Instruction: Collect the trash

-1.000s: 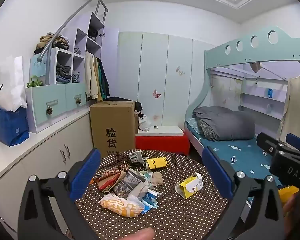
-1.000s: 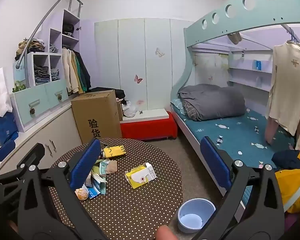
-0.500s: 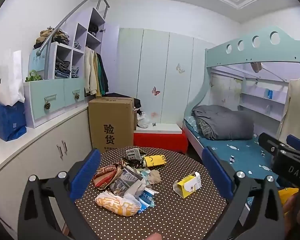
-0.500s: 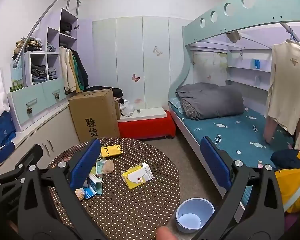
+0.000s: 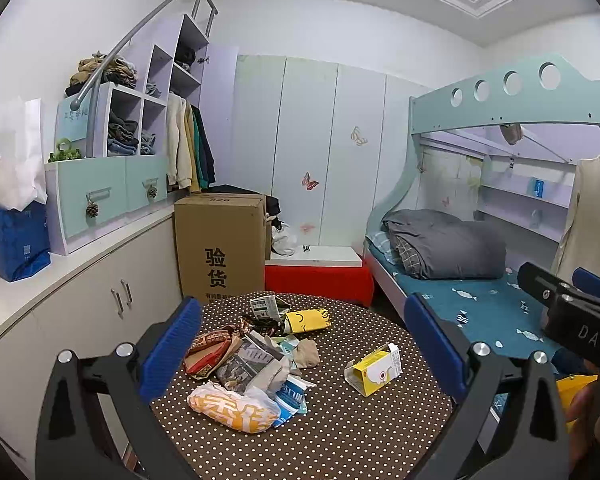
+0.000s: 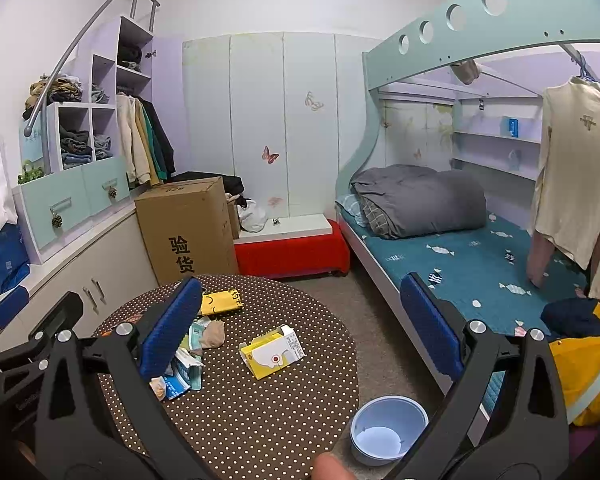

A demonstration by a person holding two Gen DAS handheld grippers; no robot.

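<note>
A heap of wrappers and packets [image 5: 248, 364] lies on the left half of a round brown dotted table [image 5: 340, 432]. An orange-and-white bag [image 5: 232, 406] is its nearest piece. A yellow-and-white carton [image 5: 374, 368] lies apart to the right, also seen as the carton [image 6: 272, 352] in the right wrist view. A yellow packet [image 5: 306, 320] sits at the far side. My left gripper [image 5: 300, 344] hangs open above the heap, holding nothing. My right gripper [image 6: 300, 328] is open over the table's right part, empty. The wrappers [image 6: 188, 364] are partly hidden behind its left finger.
A pale blue bin [image 6: 388, 428] stands on the floor by the table's right edge. A tall cardboard box [image 5: 220, 248] and a red bench [image 5: 320, 276] stand behind the table. White cabinets [image 5: 80, 300] run along the left; a bunk bed [image 6: 460, 248] fills the right.
Both views have drifted slightly: the table and trash sit a little lower and farther. Both grippers stay open and nothing on the table has moved.
</note>
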